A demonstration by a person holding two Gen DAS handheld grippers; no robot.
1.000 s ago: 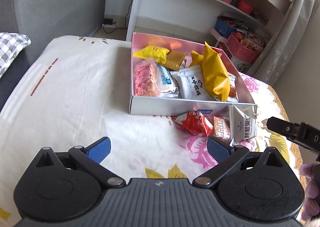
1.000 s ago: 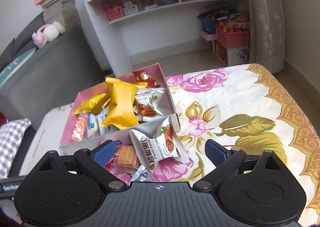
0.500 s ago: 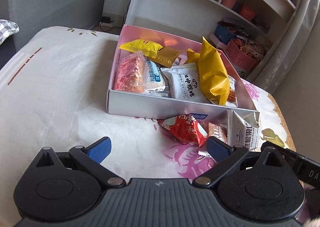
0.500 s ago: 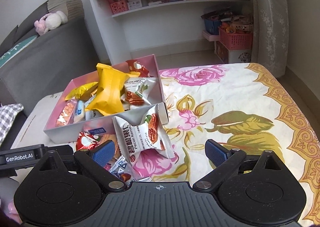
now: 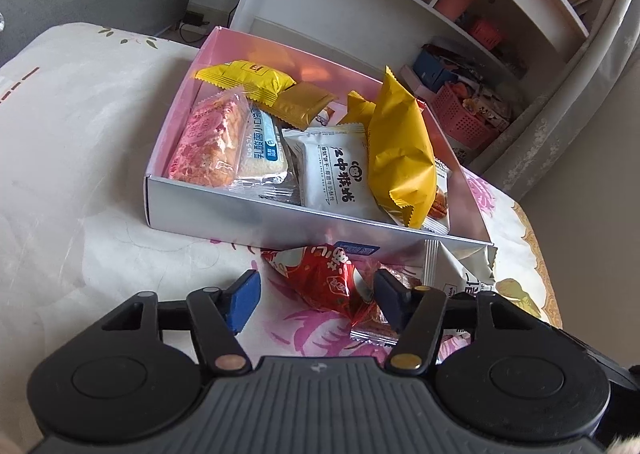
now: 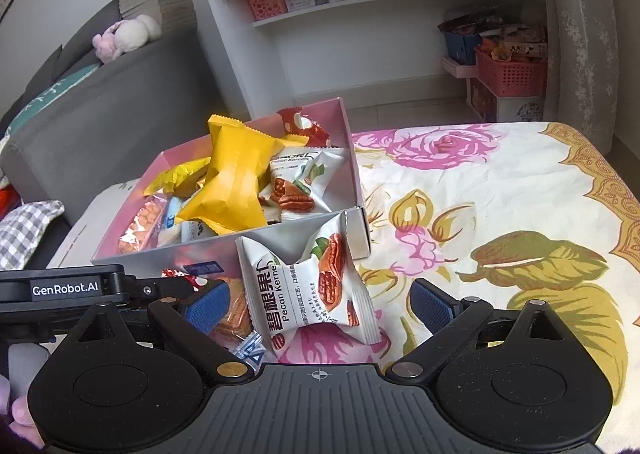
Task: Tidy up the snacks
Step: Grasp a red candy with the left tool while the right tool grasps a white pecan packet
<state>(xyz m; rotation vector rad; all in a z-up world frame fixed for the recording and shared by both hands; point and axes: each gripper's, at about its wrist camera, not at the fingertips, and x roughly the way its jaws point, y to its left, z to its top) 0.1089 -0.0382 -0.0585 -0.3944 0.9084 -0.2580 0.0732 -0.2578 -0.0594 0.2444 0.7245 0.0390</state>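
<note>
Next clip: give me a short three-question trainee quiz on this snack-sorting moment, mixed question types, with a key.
1. True or false: the left tool is shut on the red packet.
2. Which snack lies between the open fingers of the right tool?
A. yellow packet
B. pecan packet
C. pink packet
3. Fill in: the pecan packet leans against the outside of the ____.

Key
1. False: the fingers are open on either side of it.
2. B
3. box
</note>
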